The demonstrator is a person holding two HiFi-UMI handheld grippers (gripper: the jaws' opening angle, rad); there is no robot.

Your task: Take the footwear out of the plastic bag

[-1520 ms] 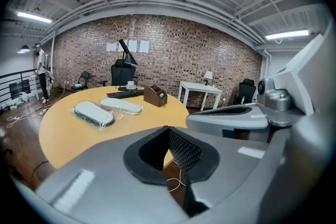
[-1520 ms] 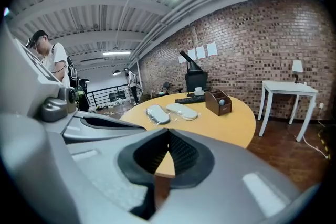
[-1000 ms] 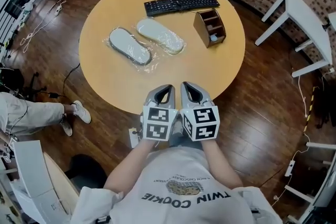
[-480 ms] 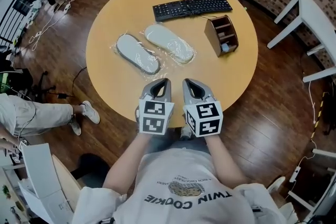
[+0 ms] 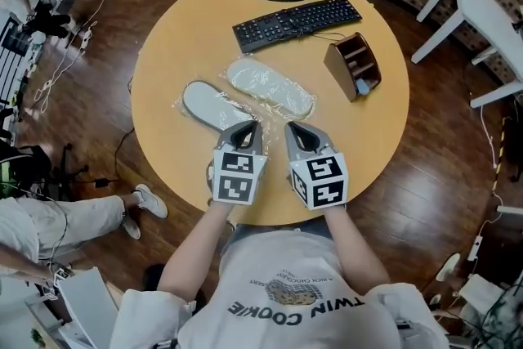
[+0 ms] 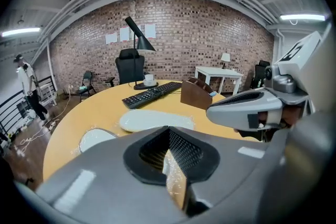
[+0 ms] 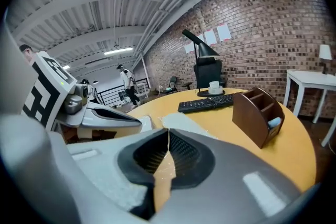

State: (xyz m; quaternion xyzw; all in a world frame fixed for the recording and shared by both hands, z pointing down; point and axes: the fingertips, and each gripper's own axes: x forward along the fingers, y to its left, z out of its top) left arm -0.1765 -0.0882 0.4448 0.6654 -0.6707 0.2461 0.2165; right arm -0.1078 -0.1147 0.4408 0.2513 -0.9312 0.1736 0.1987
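The left gripper (image 5: 251, 129) and right gripper (image 5: 292, 131) hover side by side over the counter's (image 5: 188, 20) near edge, the jaws of each closed on nothing. Just beyond their tips two pale slippers (image 5: 214, 105) lie in clear plastic bag (image 5: 270, 86). Farther off are an organizer (image 5: 354, 65) and a keyboard (image 5: 296, 19).

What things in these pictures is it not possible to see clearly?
- Head view: the left gripper covers the near end of the grey slipper.
- Every view: the plastic bag opening is too small and shiny to find.
- Right gripper view: the pale blue item in the wooden organizer is too small to name.
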